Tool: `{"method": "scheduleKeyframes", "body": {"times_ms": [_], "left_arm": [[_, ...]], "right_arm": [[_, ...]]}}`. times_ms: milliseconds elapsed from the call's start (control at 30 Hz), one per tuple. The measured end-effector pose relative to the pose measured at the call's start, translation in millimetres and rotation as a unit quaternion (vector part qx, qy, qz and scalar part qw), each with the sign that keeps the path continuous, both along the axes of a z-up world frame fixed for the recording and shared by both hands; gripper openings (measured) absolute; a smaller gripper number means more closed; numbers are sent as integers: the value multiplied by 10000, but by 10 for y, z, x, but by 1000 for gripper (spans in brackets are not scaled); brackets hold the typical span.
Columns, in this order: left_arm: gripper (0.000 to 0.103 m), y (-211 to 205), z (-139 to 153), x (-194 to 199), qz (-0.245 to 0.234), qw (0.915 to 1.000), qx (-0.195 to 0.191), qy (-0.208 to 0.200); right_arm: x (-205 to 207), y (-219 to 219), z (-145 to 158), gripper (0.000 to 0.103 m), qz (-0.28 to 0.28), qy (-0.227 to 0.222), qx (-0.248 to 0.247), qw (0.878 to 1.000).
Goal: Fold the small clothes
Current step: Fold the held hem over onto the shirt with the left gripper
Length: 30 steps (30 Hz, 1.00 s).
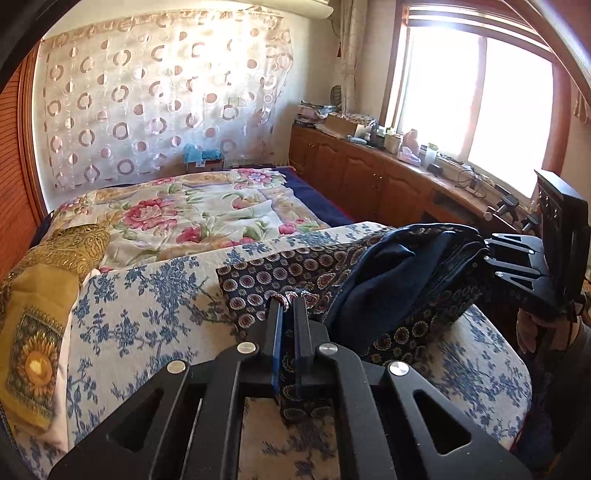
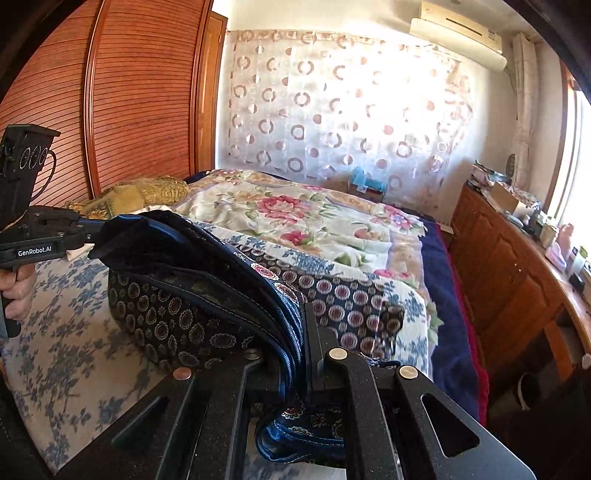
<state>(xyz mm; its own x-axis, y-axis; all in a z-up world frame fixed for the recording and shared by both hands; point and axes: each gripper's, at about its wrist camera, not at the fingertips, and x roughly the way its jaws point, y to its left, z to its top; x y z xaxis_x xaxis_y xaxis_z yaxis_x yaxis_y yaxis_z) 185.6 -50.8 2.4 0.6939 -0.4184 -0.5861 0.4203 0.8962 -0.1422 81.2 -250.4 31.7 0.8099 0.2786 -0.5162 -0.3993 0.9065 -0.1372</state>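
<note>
Patterned garment is strung lengthwise between both claws, left gripper and right gripper each clamped tight on opposite ends above the bed.

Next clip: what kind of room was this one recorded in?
Most likely a home bedroom. A bed with a blue-flowered cover and a floral quilt fills the middle, a wooden cabinet run sits under a sunlit window, and a wall air conditioner hangs above a patterned curtain.
</note>
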Motion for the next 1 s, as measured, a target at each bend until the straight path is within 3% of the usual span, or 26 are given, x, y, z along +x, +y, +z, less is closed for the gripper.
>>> {"method": "scheduleKeyframes", "body": {"times_ms": [267, 367, 433, 533, 1000], "left_arm": [[8, -37, -172, 424, 40, 9992, 168, 367], [27, -34, -225, 518, -45, 9986, 175, 493], [56, -28, -239, 547, 27, 9982, 346, 482], [77, 22, -212, 523, 0, 9988, 323, 377], [77, 294, -130, 602, 451, 9987, 85, 216]], "right_arm": [[472, -9, -144, 6, 72, 243, -24, 9997], [628, 13, -204, 6, 70, 380, -44, 9992], [696, 19, -232, 6, 67, 450, -56, 9989], [765, 34, -227, 6, 82, 530, -92, 9985], [948, 142, -65, 6, -74, 531, -269, 9982]]}}
